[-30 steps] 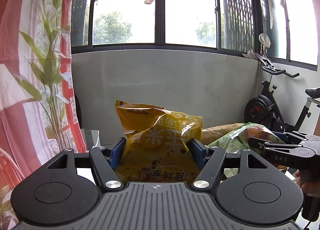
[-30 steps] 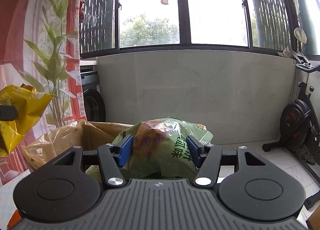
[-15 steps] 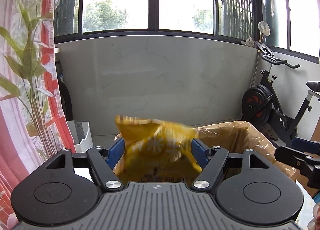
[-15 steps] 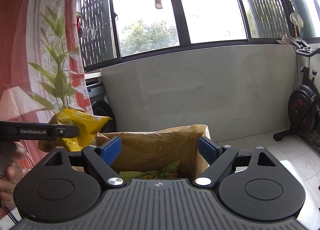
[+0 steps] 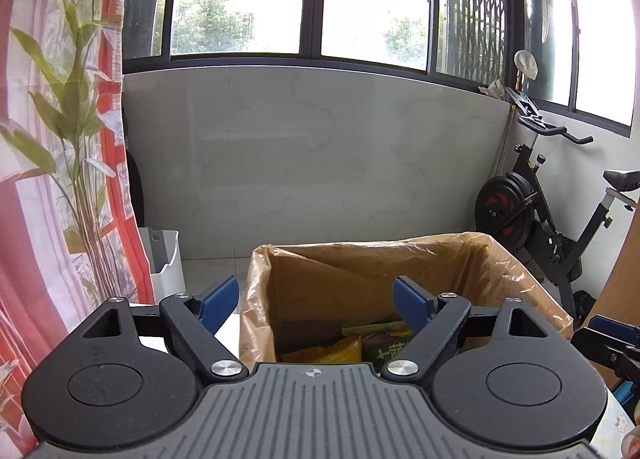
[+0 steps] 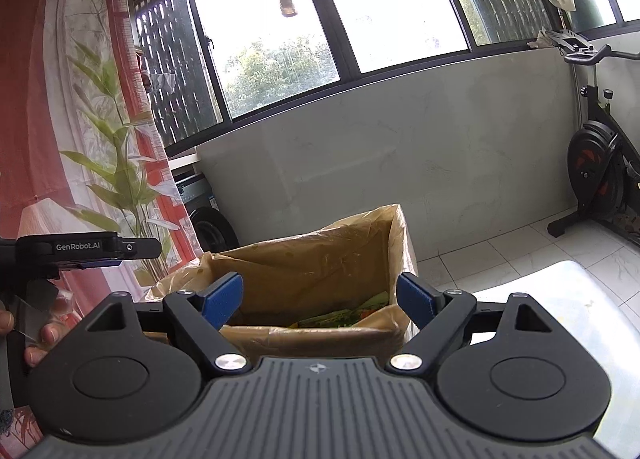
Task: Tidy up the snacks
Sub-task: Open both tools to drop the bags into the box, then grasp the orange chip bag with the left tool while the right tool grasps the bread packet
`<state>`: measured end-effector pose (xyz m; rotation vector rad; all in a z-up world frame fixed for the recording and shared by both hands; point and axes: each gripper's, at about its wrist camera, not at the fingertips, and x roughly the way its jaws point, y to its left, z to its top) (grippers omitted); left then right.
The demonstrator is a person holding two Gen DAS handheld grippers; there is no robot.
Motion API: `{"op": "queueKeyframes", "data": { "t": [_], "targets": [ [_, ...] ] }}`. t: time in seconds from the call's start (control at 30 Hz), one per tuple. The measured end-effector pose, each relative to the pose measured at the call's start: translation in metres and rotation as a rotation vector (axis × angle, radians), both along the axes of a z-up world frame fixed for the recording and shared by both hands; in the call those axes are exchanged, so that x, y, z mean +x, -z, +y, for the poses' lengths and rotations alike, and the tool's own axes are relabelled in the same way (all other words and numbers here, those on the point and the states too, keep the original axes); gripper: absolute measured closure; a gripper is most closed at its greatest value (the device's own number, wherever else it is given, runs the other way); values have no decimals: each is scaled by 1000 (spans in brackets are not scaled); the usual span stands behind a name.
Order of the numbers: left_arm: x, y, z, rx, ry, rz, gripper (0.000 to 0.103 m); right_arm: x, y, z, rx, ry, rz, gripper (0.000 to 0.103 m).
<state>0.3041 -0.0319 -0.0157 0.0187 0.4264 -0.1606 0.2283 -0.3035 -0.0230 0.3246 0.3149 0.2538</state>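
Both claws empty, left gripper (image 5: 314, 301) opening wider, right gripper (image 6: 318, 301) wide; snack bags (image 5: 360, 343) low-center in lined box (image 5: 500, 259) look light, crinkly, slippery — probably pinch top seam.

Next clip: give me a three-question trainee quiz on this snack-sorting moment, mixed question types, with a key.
1. True or false: the yellow snack bag lies inside the lined cardboard box.
2. Multiple choice: what is between the pads of the right gripper? A) a green bag B) a yellow bag C) nothing, only the box behind them
3. Fill in: at the right edge of the left wrist view, beyond the box, stands an exercise ____.

Key: 1 true; 2 C; 3 bike. Note for the trainee: the left gripper holds nothing either; its jaws are opening, and the green snack bag lies beside the yellow one in the box.
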Motion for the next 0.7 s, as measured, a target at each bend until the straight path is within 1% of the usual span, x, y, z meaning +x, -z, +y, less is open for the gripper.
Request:
{"op": "queueKeyframes", "data": {
  "t": [0.17,0.27,0.37,0.5,0.57,0.63,0.7],
  "targets": [
    [-34,10,32,-8,-28,-4,17,-19,20,13,-16,-51,20,17],
    [-52,23,44,-12,-60,6,17,-24,40,21,-40,-70,77,17],
    [-65,40,56,-31,-95,23,18,-27,63,27,-46,-85,160,17],
    [-75,67,71,-87,-155,92,18,-31,86,33,-67,-100,268,17],
    [-76,79,75,-93,-177,132,18,-32,97,36,-58,-106,333,17],
    [-79,88,79,-101,-189,156,19,-32,106,38,-34,-113,404,18],
    [-81,94,82,-117,-190,170,19,-33,112,40,-42,-110,448,18]
  ]
}}
